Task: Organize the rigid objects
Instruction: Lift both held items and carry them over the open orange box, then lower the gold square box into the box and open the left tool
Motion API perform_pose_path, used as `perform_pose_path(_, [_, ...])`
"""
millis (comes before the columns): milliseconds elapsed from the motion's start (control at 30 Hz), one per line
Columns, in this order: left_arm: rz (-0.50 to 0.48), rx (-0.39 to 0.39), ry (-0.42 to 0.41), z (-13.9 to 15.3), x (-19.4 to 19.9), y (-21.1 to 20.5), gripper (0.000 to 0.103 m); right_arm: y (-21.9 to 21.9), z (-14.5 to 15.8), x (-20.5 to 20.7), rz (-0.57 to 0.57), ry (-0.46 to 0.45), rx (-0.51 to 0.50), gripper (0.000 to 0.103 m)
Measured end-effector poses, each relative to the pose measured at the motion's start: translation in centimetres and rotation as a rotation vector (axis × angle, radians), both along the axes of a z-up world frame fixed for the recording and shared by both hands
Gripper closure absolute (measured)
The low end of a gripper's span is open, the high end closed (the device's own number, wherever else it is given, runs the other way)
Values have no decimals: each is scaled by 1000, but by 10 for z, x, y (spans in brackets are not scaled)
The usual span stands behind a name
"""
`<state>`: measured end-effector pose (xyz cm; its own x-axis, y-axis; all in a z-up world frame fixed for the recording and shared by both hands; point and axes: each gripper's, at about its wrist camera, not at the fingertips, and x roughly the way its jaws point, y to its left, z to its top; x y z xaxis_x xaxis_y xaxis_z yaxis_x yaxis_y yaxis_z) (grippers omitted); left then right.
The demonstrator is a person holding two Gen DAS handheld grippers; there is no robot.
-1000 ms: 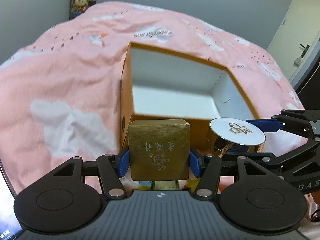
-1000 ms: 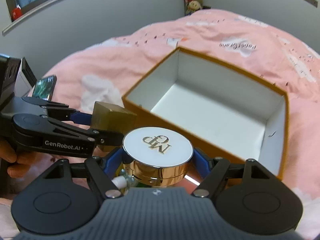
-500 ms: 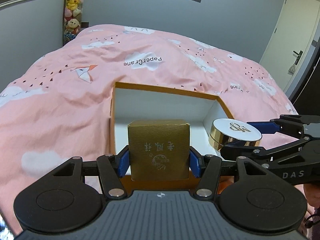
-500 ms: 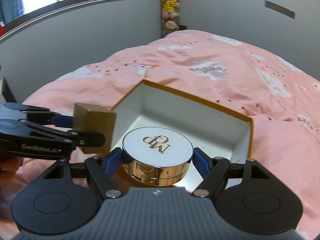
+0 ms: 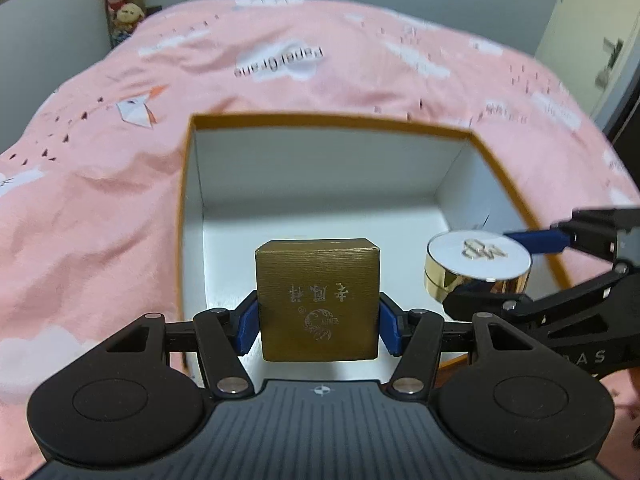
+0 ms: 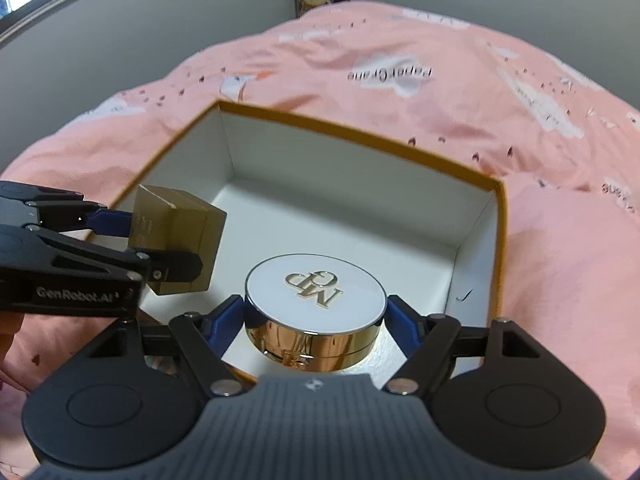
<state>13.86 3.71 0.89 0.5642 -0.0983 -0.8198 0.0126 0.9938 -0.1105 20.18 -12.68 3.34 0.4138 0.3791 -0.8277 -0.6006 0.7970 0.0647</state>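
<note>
Bedding fills most of both views: a soft, wrinkled pink duvet (image 5: 100, 208) printed with white clouds, paper cranes and the words "PaperCrane", spread over the bed. Centred on it sits an open rectangular cardboard box (image 5: 328, 120) with orange-brown outer walls and rim and a smooth white, bare interior. Low in the left wrist view, the left gripper (image 5: 318, 322) has its blue-padded jaws clenched on the sides of a small gold cube box (image 5: 318, 300), finely ribbed and stamped with characters and a round emblem, held over the near part of the open box. At lower centre of the right wrist view, the right gripper (image 6: 316, 320) grasps a round compact (image 6: 316, 312) with a glossy white lid, raised gold monogram and mirror-gold sides, also above the box's white floor.
</note>
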Motion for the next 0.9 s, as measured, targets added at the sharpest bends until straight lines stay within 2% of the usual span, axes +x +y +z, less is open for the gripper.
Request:
perform_pose_path(200, [-60, 116, 53, -10, 12, -13, 36, 8, -22, 14, 18, 46, -32, 28])
perform_pose_path(400, [-165, 234, 58, -13, 17, -34, 36, 6, -32, 23, 17, 67, -56, 27])
perform_pose_path(633, [-196, 210, 148, -32, 37, -34, 36, 2, -38, 22, 29, 72, -102, 27])
perform_pose_path(800, [-167, 183, 201, -41, 43, -33, 36, 0, -41, 24, 25, 90, -92, 27])
perform_pose_path(900, [-154, 177, 206, -40, 45, -32, 34, 1, -42, 24, 23, 93, -93, 27])
